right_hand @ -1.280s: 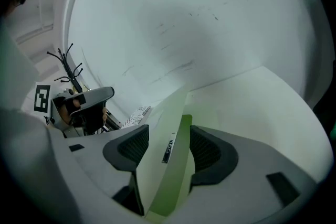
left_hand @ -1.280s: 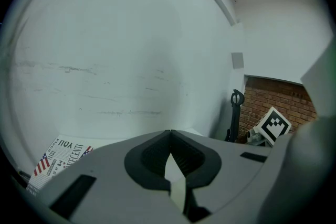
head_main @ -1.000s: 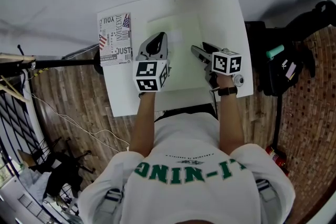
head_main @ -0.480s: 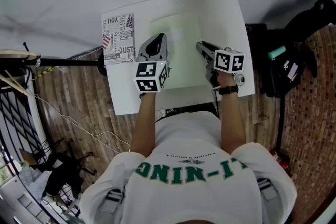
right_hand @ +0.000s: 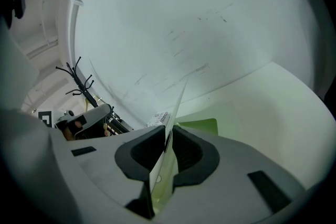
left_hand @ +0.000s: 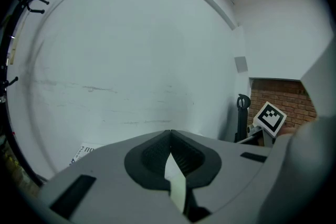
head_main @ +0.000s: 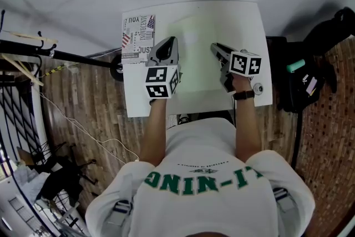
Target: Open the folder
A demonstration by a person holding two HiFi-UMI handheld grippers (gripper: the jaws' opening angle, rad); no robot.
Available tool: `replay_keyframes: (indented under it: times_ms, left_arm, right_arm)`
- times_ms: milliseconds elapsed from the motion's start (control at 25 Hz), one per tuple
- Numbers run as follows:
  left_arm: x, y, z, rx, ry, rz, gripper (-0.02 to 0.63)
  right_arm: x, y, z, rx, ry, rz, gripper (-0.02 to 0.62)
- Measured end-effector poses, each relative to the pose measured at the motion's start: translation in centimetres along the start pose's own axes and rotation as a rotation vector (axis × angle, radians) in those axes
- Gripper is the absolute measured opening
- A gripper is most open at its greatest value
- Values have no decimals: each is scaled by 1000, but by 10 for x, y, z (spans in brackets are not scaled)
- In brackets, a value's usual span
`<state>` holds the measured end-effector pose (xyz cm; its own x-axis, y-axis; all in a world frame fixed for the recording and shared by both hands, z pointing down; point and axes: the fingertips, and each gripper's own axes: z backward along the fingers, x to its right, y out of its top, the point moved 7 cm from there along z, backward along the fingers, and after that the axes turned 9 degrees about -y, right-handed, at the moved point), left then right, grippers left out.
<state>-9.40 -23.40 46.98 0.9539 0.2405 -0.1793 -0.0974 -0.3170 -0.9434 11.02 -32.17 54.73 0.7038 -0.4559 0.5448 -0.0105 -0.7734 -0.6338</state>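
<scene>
Pale green, thin translucent plastic folder [head_main: 194, 50] rests mid-way across a smooth white rectangular table [head_main: 252, 25], to the right of a printed paper booklet [head_main: 137, 39] at the far left corner. Grey left gripper [left_hand: 170, 136]: ribbed black pads pinched on the folder's thin left edge. Grey right gripper [right_hand: 169, 131]: jaws have just been closing and now stand narrow, clamping a folder sheet edge-on.

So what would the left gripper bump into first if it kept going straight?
Most likely the white wall. The left gripper, shut on the folder, aims over the table toward it; the booklet lies off to its left. Depth is unclear.
</scene>
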Motion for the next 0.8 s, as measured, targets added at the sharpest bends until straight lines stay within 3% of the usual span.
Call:
replay_keyframes:
  times_ms: [240, 640, 800]
  left_arm:
    - [-11, 10, 31, 27, 40, -4, 15]
    - [-46, 20, 80, 62, 122, 6, 15]
    - [-60, 18, 94, 72, 155, 18, 15]
  right_arm:
    - [-42, 12, -2, 20, 43, 30, 57]
    - [-121, 11, -28, -44, 179, 72, 73]
    - [-147, 10, -38, -58, 189, 103, 78]
